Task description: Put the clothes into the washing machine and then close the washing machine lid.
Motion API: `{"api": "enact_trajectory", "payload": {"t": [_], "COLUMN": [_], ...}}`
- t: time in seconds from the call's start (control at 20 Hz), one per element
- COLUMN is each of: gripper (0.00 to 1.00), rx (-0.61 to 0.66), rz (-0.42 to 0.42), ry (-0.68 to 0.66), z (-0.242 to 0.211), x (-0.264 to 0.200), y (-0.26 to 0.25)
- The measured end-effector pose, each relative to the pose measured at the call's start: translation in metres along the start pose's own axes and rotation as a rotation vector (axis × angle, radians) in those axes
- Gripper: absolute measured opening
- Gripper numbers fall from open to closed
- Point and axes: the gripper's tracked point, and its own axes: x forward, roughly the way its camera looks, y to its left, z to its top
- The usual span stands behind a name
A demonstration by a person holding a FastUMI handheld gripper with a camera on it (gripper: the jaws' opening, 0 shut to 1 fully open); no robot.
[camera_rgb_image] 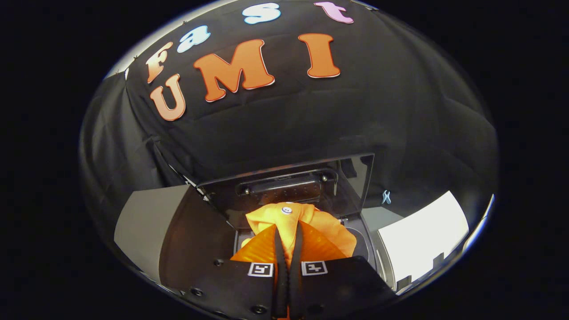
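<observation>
An orange garment [293,220] with a white button hangs bunched between my fingers, and my gripper [289,242] is shut on it. It hangs over the open top of the washing machine [360,244], whose round drum opening shows just right of the cloth. The machine's dark lid [289,186] stands raised upright just beyond the garment, with its handle bar facing me.
A grey panel [146,226] lies to the left of the machine and a bright white surface [422,240] to its right. The booth's black cloth wall rises behind the lid, with a small clip [386,197] on it.
</observation>
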Motion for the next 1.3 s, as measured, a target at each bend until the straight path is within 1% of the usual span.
{"api": "enact_trajectory", "payload": {"t": [0.35,0.65,0.9,1.15,1.3], "gripper": [0.10,0.10,0.10,0.10,0.10], "rx": [0.005,-0.035,-0.019,-0.039,-0.007], "rz": [-0.020,-0.045,-0.061,-0.060,-0.059], "ry": [0.110,0.166,0.177,0.202,0.232], "z": [-0.053,-0.081,-0.110,-0.138,-0.157], "x": [0.052,0.098,0.120,0.142,0.155], "y": [-0.020,-0.027,-0.032,-0.030,-0.027]}}
